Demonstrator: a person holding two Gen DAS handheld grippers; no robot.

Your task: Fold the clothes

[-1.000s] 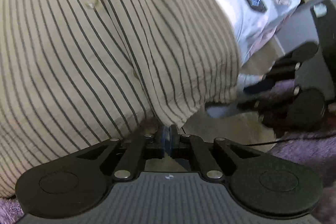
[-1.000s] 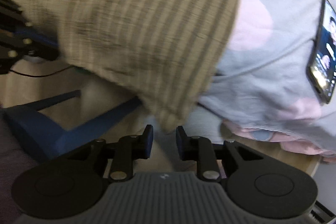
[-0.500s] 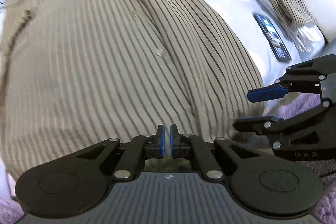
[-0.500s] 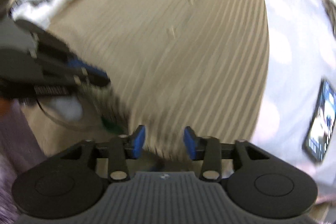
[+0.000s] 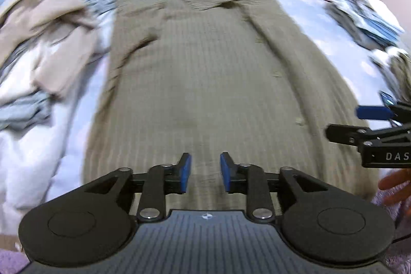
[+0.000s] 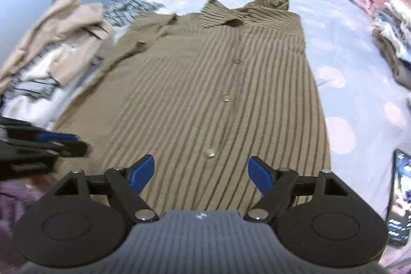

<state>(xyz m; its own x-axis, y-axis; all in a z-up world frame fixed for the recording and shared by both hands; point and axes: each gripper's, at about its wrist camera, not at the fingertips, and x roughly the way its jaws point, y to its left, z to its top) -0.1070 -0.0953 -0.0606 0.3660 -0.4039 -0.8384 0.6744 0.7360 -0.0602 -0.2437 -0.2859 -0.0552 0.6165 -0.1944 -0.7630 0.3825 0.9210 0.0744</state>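
A tan striped button-up shirt (image 5: 205, 84) (image 6: 218, 94) lies spread flat on the bed, collar at the far end, hem nearest me. My left gripper (image 5: 203, 171) hovers over the hem; its jaws are opening and nothing is between the blue pads. My right gripper (image 6: 201, 172) hangs above the hem near the button placket, its jaws opening wide with nothing between them. The right gripper (image 5: 359, 120) also shows at the right edge of the left wrist view. A blurred left gripper (image 6: 59, 143) appears at the left of the right wrist view.
A heap of beige, white and patterned clothes (image 6: 54, 48) lies left of the shirt. Folded clothes (image 6: 393, 43) are stacked at the right. A phone (image 6: 399, 197) rests on the dotted bedsheet (image 6: 346, 84) near the right edge. A hand (image 5: 395, 186) shows low on the right.
Both grippers let go of the shirt hem and rose; their jaws spread apart. The shirt, seen close up and hanging before, now lies flat on the bed.
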